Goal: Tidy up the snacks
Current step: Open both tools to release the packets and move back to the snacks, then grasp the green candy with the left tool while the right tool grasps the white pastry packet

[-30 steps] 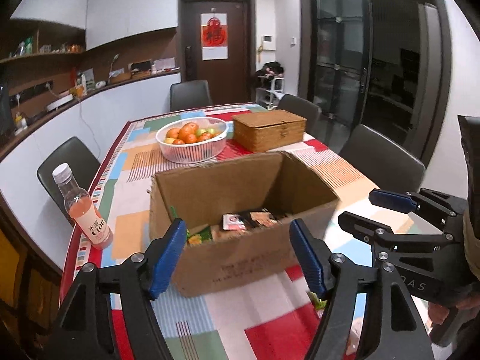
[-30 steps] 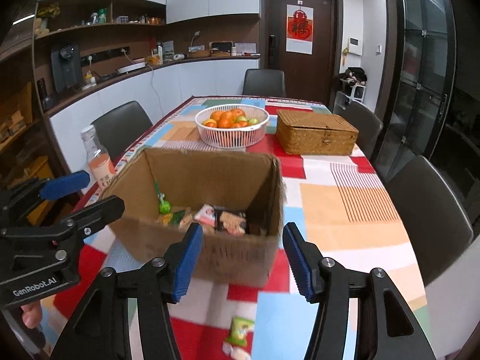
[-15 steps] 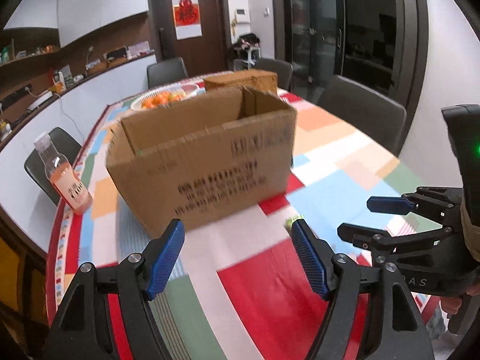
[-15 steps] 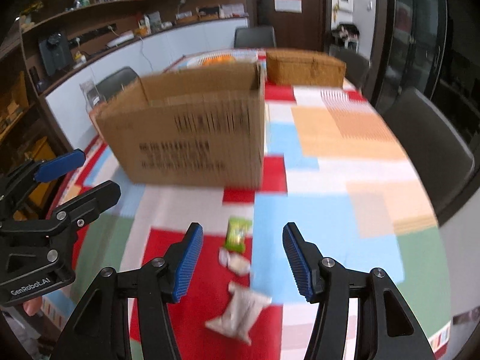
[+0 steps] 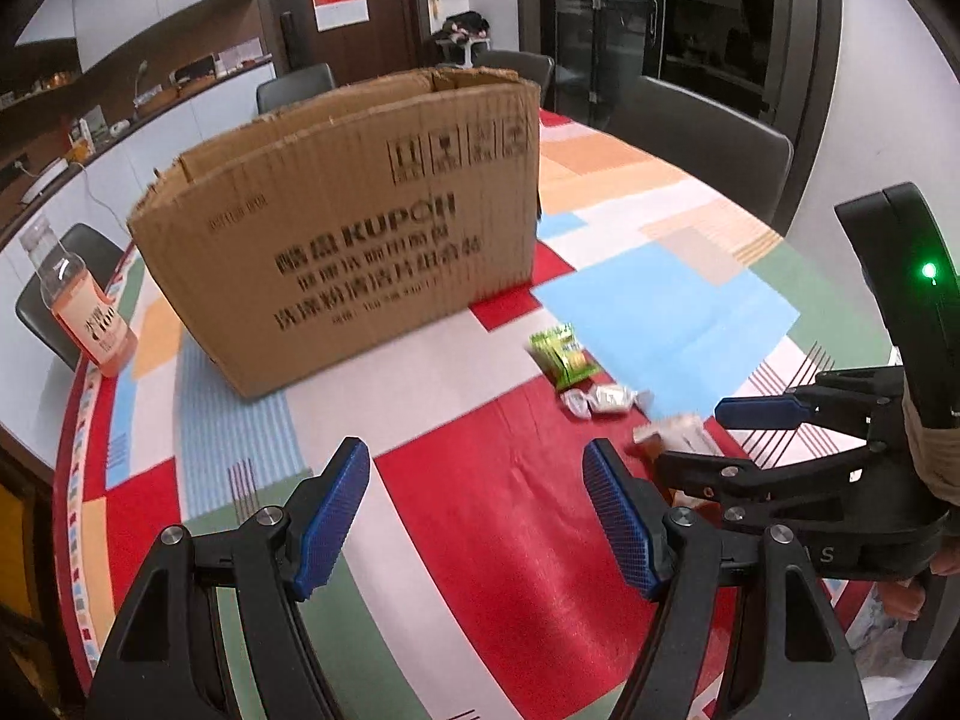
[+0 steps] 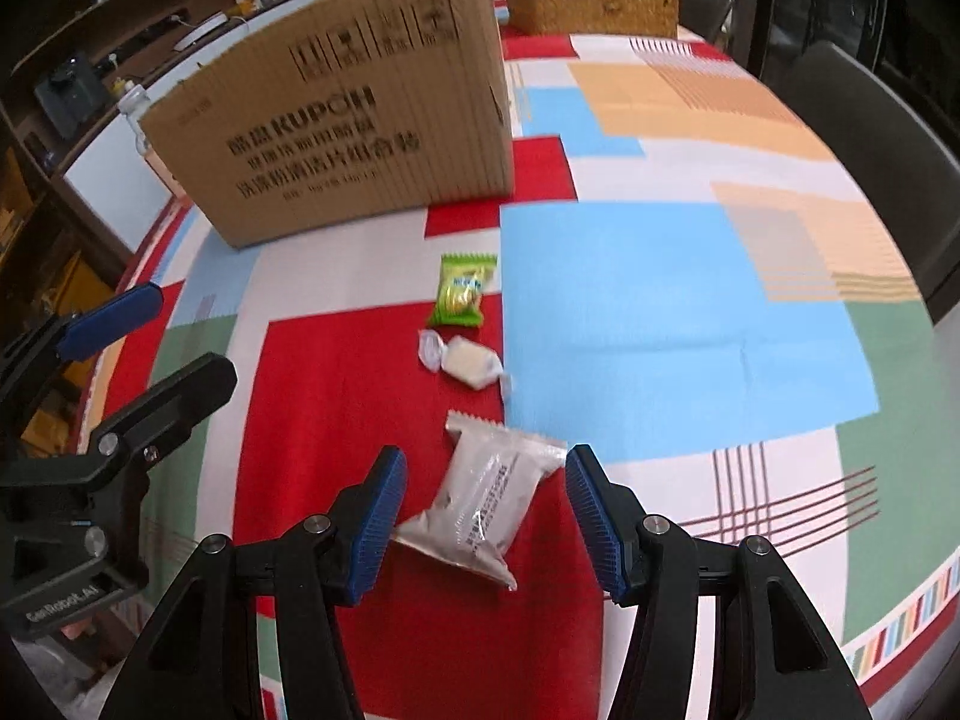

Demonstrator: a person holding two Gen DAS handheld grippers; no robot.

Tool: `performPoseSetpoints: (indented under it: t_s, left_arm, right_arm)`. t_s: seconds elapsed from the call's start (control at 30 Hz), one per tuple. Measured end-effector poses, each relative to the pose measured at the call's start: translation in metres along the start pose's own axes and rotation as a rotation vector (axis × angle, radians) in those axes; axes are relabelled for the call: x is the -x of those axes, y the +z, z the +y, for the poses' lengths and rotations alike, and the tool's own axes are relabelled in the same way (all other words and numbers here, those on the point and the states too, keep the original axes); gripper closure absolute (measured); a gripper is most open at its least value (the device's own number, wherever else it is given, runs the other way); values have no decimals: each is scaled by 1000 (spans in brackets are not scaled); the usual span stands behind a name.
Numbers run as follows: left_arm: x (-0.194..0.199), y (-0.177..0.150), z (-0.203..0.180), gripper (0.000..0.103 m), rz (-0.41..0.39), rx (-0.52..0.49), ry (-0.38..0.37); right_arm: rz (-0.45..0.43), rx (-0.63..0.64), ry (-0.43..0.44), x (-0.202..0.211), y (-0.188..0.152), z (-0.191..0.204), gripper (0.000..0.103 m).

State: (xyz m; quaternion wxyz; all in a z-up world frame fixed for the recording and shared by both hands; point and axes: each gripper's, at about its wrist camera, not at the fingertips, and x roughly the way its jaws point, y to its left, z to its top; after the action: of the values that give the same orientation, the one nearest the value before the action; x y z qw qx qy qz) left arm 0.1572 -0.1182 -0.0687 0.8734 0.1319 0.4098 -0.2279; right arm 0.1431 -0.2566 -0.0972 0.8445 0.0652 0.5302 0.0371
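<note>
We tilt our right hand-held gripper steeply down at the desk, its jaws apart on either side of a white snack packet, pads clear of it; a wrapped candy and a green snack packet lie just beyond, before the cardboard box; our left hand-held gripper angles down over bare red cloth, jaws apart and empty; a pink drink bottle stands left of the box.

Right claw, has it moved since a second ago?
Yes. The right claw has dropped toward the table, from facing the cardboard box to straddling the white snack packet.
</note>
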Motion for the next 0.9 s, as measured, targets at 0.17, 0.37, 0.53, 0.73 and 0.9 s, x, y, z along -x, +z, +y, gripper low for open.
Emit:
performPoseSetpoints:
  t_s: [0.17, 0.37, 0.53, 0.73, 0.9]
  left_arm:
    - [-10, -5, -1, 30, 30, -2, -21]
    - [-20, -6, -3, 30, 50, -8, -48]
    - [-29, 0, -7, 30, 63, -2, -67]
    - [-38, 17, -14, 30, 50, -2, -75]
    - [-53, 35, -21, 31, 46, 17, -97]
  right_arm:
    - [22, -13, -5, -9, -5, -3, 47]
    - [23, -16, -7, -12, -7, -6, 60]
    - [15, -12, 4, -11, -8, -8, 70]
    - [-24, -32, -5, -4, -4, -17, 71]
    - [-74, -55, -42, 3, 4, -32, 71]
